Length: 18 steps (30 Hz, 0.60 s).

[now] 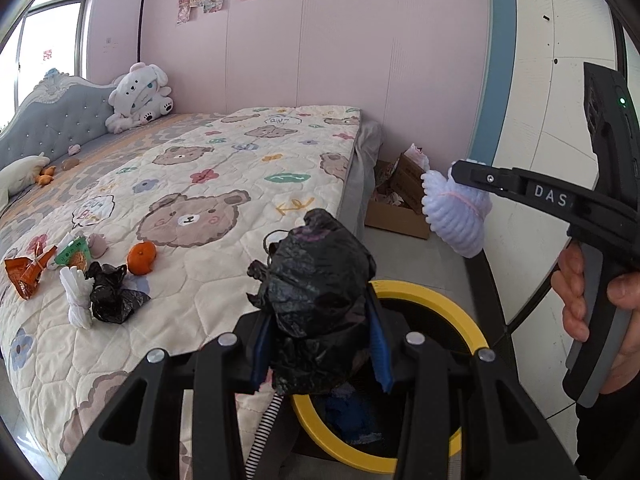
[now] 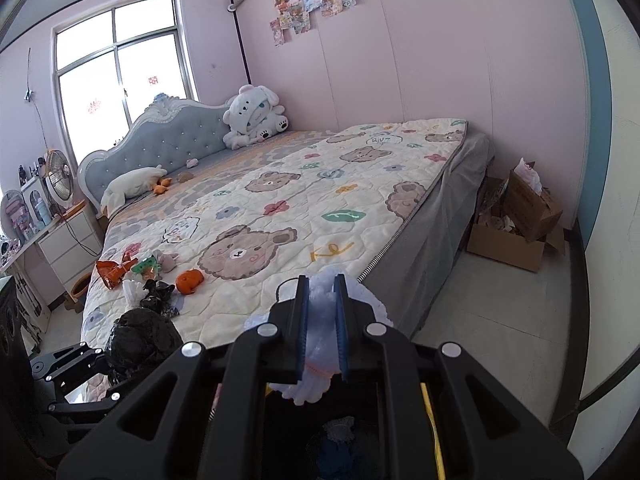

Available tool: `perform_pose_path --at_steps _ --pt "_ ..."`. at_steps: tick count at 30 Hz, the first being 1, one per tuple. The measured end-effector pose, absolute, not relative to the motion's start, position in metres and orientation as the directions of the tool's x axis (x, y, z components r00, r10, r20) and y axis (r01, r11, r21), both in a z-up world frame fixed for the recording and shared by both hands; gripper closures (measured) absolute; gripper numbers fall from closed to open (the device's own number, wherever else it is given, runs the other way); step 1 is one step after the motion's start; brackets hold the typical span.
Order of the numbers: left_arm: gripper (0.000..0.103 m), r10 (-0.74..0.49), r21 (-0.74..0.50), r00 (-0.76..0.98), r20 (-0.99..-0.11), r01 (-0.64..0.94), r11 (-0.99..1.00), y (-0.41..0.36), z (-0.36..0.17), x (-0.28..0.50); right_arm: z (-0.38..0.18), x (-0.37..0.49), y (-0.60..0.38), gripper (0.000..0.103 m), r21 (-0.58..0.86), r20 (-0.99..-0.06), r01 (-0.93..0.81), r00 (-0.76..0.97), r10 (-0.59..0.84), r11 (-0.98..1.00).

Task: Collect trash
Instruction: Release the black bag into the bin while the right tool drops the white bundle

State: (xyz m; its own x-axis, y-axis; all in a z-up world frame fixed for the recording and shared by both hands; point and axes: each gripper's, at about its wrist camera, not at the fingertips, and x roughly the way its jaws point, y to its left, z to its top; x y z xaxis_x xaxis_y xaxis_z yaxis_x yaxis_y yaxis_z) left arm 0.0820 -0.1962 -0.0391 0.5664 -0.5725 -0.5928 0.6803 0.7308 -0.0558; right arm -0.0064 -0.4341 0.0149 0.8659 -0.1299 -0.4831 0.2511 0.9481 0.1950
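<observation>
- The left gripper (image 1: pixel 320 344) is clenched on a crumpled black bag (image 1: pixel 316 300), held over the yellow-rimmed bin (image 1: pixel 452 300) beside the bed (image 1: pixel 224 184).
- The right gripper (image 2: pixel 322 328) pinches a white foam net (image 2: pixel 320 376) above the same bin.
- The foam net is light; let go off-centre, it may drift onto the floor.
- The bag could snag on a pad and cling.
- More trash (image 1: pixel 76 276) waits on the bed.

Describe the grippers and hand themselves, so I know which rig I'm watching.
Both grippers are matte black plastic linkages with round silver pivot bolts and blue ribbed finger pads. The right gripper carries white "DAS" lettering, a grey pistol grip and a green indicator light. The right hand is bare-skinned, with a dark sleeve below.
</observation>
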Motion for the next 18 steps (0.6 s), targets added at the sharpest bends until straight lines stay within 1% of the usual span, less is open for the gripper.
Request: perform_pose_path --at_steps 13,18 --pt "0.065 -0.567 -0.104 0.444 -0.694 0.717 0.689 -0.218 -0.082 0.076 -0.031 0.000 -0.448 0.091 0.226 -0.578 0.290 0.808 -0.111 0.930" --pt "0.065 -0.566 -0.102 0.427 -0.706 0.729 0.677 -0.223 -0.091 0.070 -0.045 0.002 -0.450 0.091 0.243 -0.602 0.297 0.792 -0.097 0.923"
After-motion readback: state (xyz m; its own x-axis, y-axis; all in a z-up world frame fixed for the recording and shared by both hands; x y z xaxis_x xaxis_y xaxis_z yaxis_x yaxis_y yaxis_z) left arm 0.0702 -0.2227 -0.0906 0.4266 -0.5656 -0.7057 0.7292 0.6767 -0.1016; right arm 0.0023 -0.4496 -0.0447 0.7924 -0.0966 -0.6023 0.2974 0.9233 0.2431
